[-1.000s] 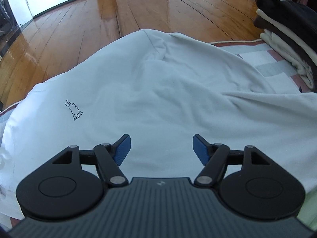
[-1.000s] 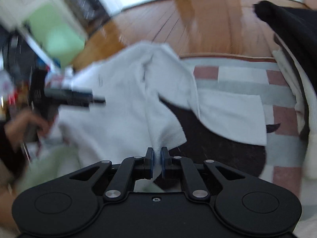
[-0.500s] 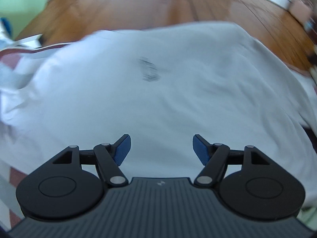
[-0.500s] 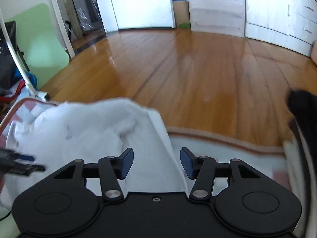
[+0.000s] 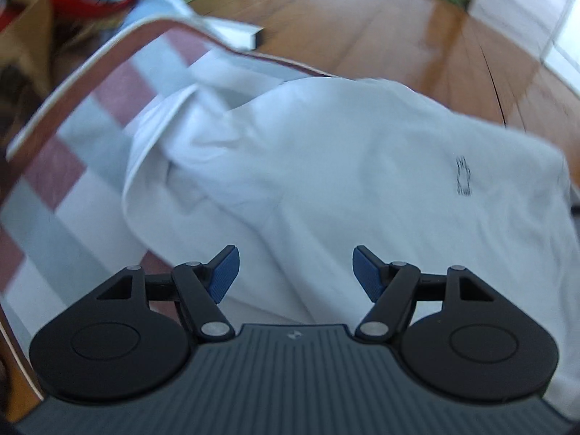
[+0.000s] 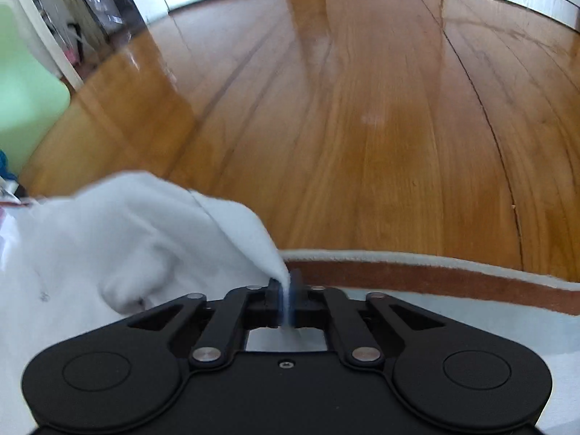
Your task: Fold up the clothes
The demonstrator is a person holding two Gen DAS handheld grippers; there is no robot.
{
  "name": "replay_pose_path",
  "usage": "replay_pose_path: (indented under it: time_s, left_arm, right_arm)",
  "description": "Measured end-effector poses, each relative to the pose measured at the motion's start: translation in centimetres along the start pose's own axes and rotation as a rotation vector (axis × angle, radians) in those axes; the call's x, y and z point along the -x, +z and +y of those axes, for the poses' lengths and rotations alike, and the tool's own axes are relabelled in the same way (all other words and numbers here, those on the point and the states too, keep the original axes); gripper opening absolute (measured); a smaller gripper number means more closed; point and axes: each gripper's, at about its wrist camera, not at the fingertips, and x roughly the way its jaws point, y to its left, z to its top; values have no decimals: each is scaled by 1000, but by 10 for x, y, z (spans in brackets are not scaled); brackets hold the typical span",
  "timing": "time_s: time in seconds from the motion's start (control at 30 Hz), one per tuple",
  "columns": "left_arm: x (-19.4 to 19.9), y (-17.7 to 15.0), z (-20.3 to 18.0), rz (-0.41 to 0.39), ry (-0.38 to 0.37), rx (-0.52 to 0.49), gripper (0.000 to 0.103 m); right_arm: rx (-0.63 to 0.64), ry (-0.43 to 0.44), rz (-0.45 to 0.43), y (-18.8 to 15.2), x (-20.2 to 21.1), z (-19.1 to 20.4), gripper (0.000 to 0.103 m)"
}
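A white shirt point(image 5: 326, 166) lies rumpled across a checked rug point(image 5: 72, 152) on the floor, its small dark chest print point(image 5: 463, 175) turned up and blurred in the left wrist view. We see one edge of the shirt folded back on itself near the rug's red-brown border point(image 5: 94, 58), with squares of red, grey and white showing beside the cloth. Beyond the rug runs a glossy wooden floor point(image 6: 362, 108), its boards catching light from pale doors or panels at the far wall. A white frame leg point(image 5: 232, 32) stands at the rug's corner, and a pale green shape point(image 6: 25, 108) sits at the left of the right wrist view; the clutter behind it is too blurred for us to name.

Our left hand-held gripper point(image 5: 295, 272) hovers low over the shirt, blue pads point(image 5: 224, 272) spread wide apart with nothing between them. Our right hand-held gripper point(image 6: 288, 297) is clenched on a corner of the shirt point(image 6: 145, 239), the white fabric rising to a peak where the jaws pinch it, just inside the rug's border point(image 6: 435, 282). From there the cloth falls away to the left in soft folds.
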Motion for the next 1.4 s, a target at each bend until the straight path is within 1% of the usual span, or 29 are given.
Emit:
replay_pose_path:
  time_s: [0.07,0.17,0.27,0.3,0.33,0.4,0.47,0.5,0.53,0.57,0.6,0.63,0.7,0.77,0.87,0.93,1.0,1.03,1.07,1.1,1.13,1.17,1.23,1.27,1.3,1.37,1.4]
  left_arm:
    - [-3,-3,3,15,-8,22,69]
    - [-8,-4,-7,18,-11,10,69]
    - [-5,4,-18,-5,-2,-21,69]
    - [-4,7,-22,-14,1,-31,69]
    - [0,10,-23,-32,-6,-34,69]
    - [9,15,-25,-73,-24,-35,69]
    - [10,16,-26,-87,-43,-32,69]
    - [9,15,-28,-93,-52,-32,69]
    - [6,12,-30,-96,-60,-31,70]
    - [2,7,-32,-84,-74,-29,70]
    - [-4,2,-34,-69,-91,-28,70]
    - [-9,-4,-36,-55,-108,-26,70]
    - [-19,-15,-40,-25,-141,-22,70]
    - [-25,-25,-46,4,-165,-41,70]
    - [-23,-34,-59,12,-209,-91,70]
    - [-20,-37,-71,9,-242,-122,70]
    - [-15,-38,-84,-1,-275,-144,70]
    - [-13,-38,-92,4,-294,-151,70]
    - [-13,-39,-99,20,-323,-150,70]
    - [-13,-40,-107,38,-354,-149,70]
    - [-12,-41,-114,57,-386,-148,70]
    - [-14,-43,-119,73,-403,-144,70]
    - [-17,-48,-130,104,-428,-136,70]
    - [-19,-51,-135,120,-441,-133,70]
    - [-20,-54,-140,135,-453,-129,70]
    - [-27,-59,-147,179,-447,-125,70]
    - [-28,-62,-149,189,-440,-126,70]
  right_arm:
    - [114,-53,-86,8,21,14,3]
    - [197,-104,-174,48,51,23,3]
    - [281,-156,-262,89,81,32,2]
    - [281,-173,-293,108,91,32,2]
    - [245,-190,-325,134,100,27,2]
    - [195,-267,-389,174,109,21,2]
    - [192,-339,-456,204,106,9,11]
    - [183,-364,-453,216,101,2,25]
    - [159,-385,-402,220,93,-6,47]
    - [129,-418,-350,221,84,-12,52]
    - [101,-446,-318,216,79,-18,52]
    - [81,-455,-319,201,78,-23,52]
    - [85,-417,-301,161,81,-29,52]
    - [107,-367,-273,120,84,-29,53]
    - [158,-258,-184,42,101,-27,53]
    - [223,-196,-117,-6,119,-31,55]
    - [302,-173,-59,-44,128,-29,57]
    - [333,-174,-38,-61,132,-29,63]
    - [339,-180,-15,-73,136,-32,68]
    - [327,-178,25,-83,139,-37,76]
    - [313,-159,76,-89,139,-42,79]
    - [296,-132,125,-91,138,-46,80]
    - [264,-118,175,-98,141,-52,80]
    - [243,-126,188,-100,142,-56,80]
    - [216,-153,185,-102,144,-60,82]
    - [131,-166,190,-105,141,-75,87]
    - [76,-172,207,-107,136,-84,87]
